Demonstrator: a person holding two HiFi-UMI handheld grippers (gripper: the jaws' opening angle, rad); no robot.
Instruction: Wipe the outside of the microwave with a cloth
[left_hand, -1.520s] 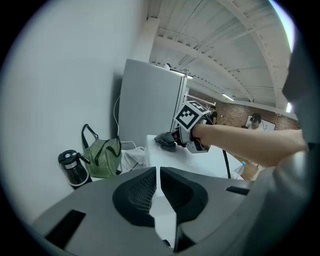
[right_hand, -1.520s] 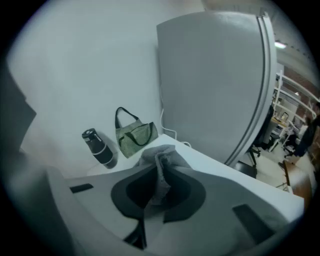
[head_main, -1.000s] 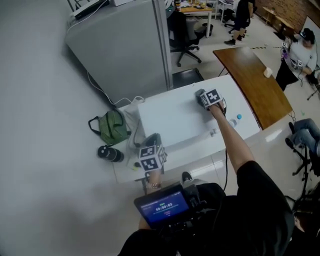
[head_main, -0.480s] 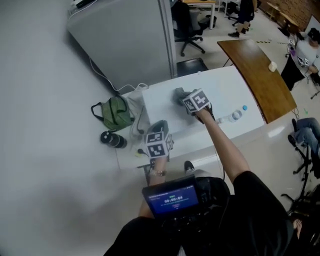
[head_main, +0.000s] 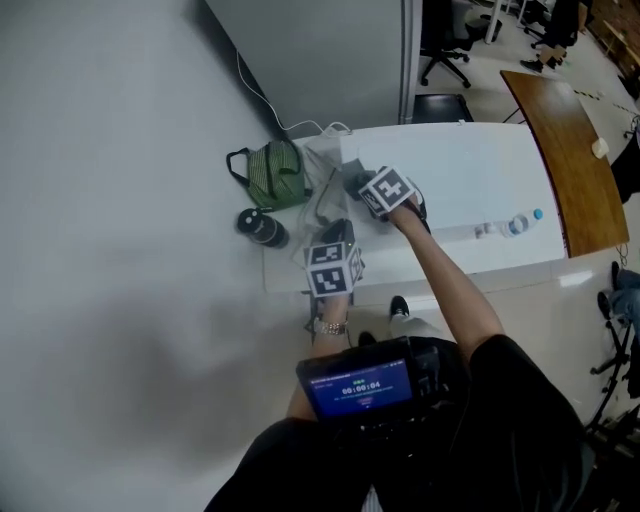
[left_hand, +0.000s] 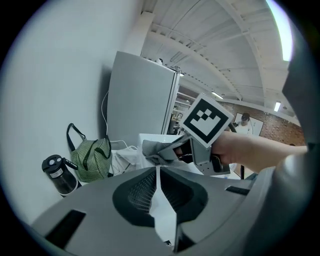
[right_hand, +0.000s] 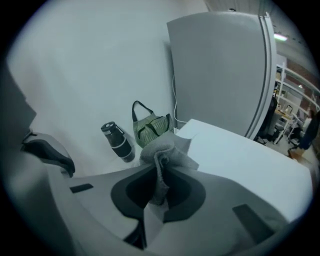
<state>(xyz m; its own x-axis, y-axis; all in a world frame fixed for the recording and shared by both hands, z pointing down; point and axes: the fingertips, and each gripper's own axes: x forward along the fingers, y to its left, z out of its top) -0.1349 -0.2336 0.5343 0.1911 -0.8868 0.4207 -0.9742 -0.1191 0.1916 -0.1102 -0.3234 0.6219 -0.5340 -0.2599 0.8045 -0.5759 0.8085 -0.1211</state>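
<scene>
Grey cloth (right_hand: 166, 146) between right tongs (right_hand: 159, 171)

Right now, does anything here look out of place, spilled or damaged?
Nothing looks spilled or damaged. The one oddity is a clear bottle that seems to lie on its side near the right front corner of the microwave. The right gripper holds the cloth bunched in its fingers, which suits wiping.

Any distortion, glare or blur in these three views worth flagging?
Head view: evenly lit, the white microwave top nearly washed out, little blur. Left gripper view: strong fisheye with dark corners; the right hand-held gripper reads sharp. Right gripper view: same fisheye, dimmer; the cloth in its jaws looks slightly soft.
</scene>
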